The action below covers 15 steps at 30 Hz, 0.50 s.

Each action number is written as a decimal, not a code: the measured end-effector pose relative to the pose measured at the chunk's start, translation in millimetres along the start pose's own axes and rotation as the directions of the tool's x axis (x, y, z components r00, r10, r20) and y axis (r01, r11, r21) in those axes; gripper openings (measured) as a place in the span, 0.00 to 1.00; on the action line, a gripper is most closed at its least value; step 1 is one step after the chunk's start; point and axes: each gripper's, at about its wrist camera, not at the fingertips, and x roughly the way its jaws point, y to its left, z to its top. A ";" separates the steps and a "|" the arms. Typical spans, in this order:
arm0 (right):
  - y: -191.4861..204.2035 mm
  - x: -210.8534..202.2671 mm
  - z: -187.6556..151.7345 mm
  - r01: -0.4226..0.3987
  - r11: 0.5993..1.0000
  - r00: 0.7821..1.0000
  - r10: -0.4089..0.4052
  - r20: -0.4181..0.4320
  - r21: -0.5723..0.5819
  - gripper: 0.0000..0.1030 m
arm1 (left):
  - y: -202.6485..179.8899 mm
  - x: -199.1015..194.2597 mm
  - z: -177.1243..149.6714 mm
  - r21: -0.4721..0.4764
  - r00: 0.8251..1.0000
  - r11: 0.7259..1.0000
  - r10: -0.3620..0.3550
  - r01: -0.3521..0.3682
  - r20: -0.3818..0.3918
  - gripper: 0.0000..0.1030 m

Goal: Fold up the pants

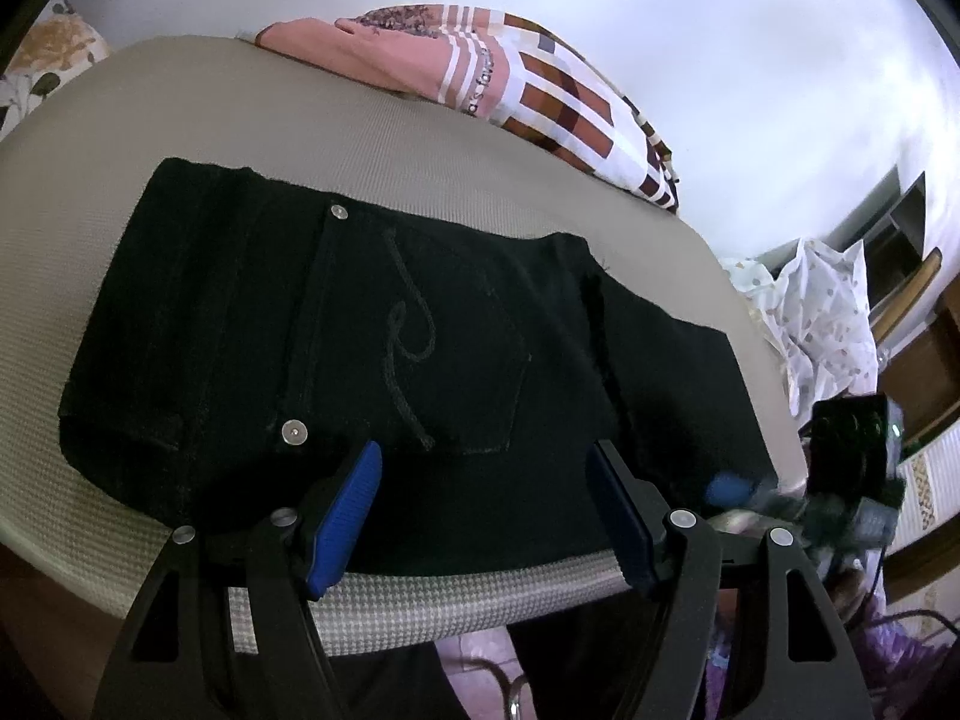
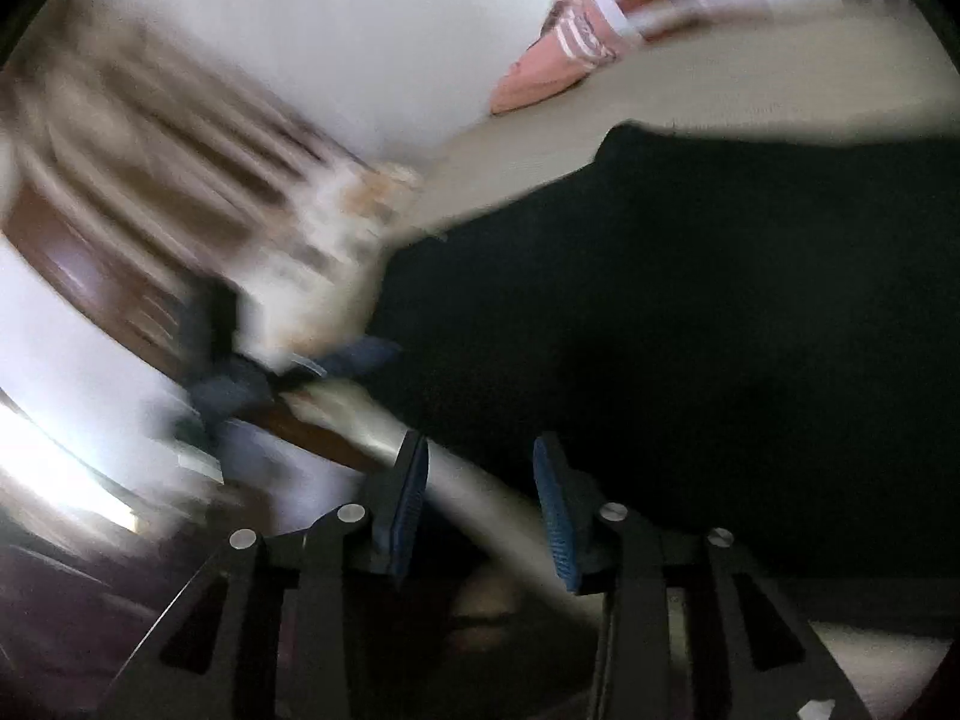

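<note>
Beige bed point(image 1: 492, 138), folded black pants point(image 1: 372, 324), left claw point(image 1: 486, 516) wide open above them, right claw point(image 2: 480, 510) seemingly empty, part-open.

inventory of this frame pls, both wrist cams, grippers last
pants: 1, black, folded, flat on the bed, back pocket up
rivets: 2, silver, at the pocket's left corners
bed surface: 1, beige waffle weave, under the pants
blanket: 1, pink, white and brown checks, at the bed's far edge
spotted fabric: 1, white with dots, crumpled, off the bed's right side
wall: white, behind the bed
left gripper: 1, black with blue pads, open, above the pants' near edge, nothing gripped
right gripper: 1, black with blue pads, partly open, at the bed's edge beside the pants, nothing between the pads; view blurred
</note>
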 end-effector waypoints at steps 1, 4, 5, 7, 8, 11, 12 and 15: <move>-11.5 -14.2 3.4 -0.055 0.995 0.997 0.050 0.065 0.082 0.35 | -0.1 -1.3 0.3 -0.002 1.000 1.000 -0.001 0.001 0.006 0.69; -37.8 -51.1 11.7 -0.048 0.978 0.979 0.005 0.206 0.205 0.35 | 0.3 -3.8 2.1 -0.007 1.000 1.000 -0.008 0.008 0.013 0.69; -41.7 -60.1 13.4 -0.008 0.977 0.972 -0.042 0.231 0.212 0.34 | 0.1 -4.0 2.7 -0.007 1.000 1.000 -0.008 0.008 0.012 0.69; -44.1 -70.2 12.8 0.053 0.976 0.960 -0.108 0.258 0.209 0.27 | -0.7 -5.0 3.7 -0.004 1.000 1.000 -0.006 0.006 0.015 0.69; -43.4 -69.8 11.6 0.064 0.977 0.960 -0.116 0.255 0.203 0.21 | -0.6 -5.6 4.2 -0.003 1.000 1.000 -0.006 0.006 0.017 0.69; -32.4 -52.5 7.5 0.115 0.982 0.969 -0.144 0.199 0.149 0.19 | 0.5 -5.8 5.4 -0.008 1.000 1.000 -0.002 0.002 0.012 0.69; -25.8 -43.8 5.4 0.130 0.984 0.973 -0.150 0.174 0.118 0.18 | 1.3 -6.2 5.8 -0.013 1.000 1.000 -0.002 0.002 0.012 0.69; -7.7 -15.3 0.1 0.181 0.983 0.978 -0.182 0.103 0.020 0.18 | 5.7 -7.0 7.4 -0.029 1.000 1.000 -0.001 0.001 0.008 0.69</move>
